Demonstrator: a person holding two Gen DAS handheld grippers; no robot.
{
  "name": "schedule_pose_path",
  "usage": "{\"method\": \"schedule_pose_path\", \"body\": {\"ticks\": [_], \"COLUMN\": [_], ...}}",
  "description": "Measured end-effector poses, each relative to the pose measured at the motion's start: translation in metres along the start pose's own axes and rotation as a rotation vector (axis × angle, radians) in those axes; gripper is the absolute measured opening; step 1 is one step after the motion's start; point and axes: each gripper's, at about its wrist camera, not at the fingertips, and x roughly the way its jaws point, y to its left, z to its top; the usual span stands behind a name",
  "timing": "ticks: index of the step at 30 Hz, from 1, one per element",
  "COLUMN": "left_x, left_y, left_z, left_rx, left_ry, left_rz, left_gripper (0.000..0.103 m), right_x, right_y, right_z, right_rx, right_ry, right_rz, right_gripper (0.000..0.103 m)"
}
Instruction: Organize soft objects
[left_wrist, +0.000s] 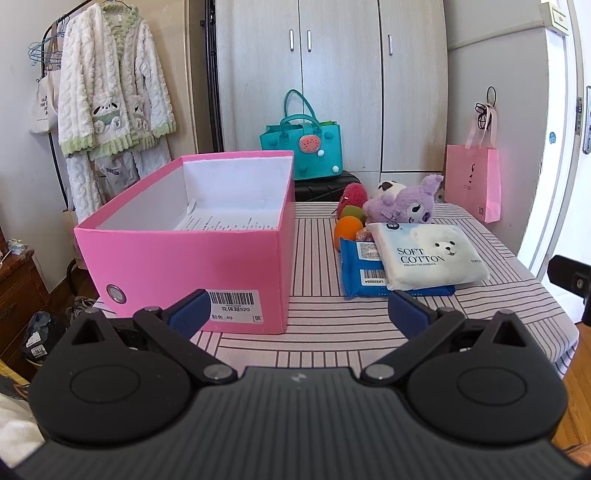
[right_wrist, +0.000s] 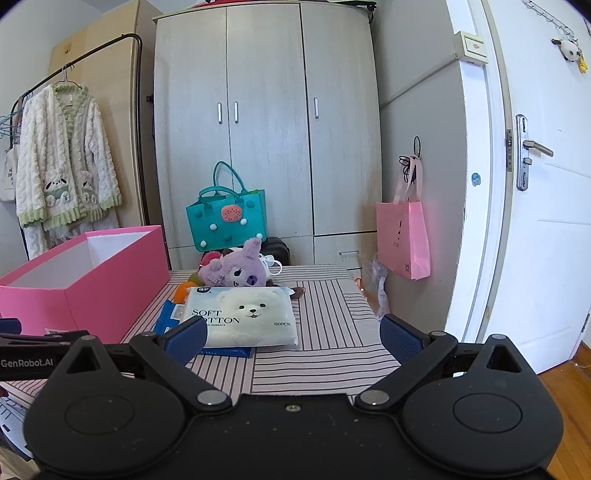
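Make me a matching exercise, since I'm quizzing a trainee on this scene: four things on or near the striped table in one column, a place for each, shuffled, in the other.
Things:
1. Soft Cotton pack
2. purple plush toy
3. pink box
4. pink paper bag

Places:
A. hanging beside the wardrobe
B. on the table's left part, open and holding only a printed sheet
C. lying on a blue packet
D. behind the tissue pack, at the table's far end

Pairs: 1-C, 2-D, 3-B, 4-A
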Motion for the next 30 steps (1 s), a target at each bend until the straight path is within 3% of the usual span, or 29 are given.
{"method": "schedule_pose_path", "body": {"ticks": [20, 30], "left_x": [-0.008, -0.017], "left_y": [0.002, 0.003], "left_z": [0.002, 0.000], "left_rx": [-0.003, -0.028], "left_ry": [-0.021, -0.051], "left_rz": [-0.013, -0.037], "left_gripper": [0.103, 0.103], "right_x": [0.000, -0.013], "right_y": [0.002, 0.001], "right_z": [-0.003, -0.005], "right_rx": [-0.008, -0.010], "right_ry": [0.000, -0.047], "right_rz": [0.000, 0.018], "right_gripper": [0.102, 0.102]}}
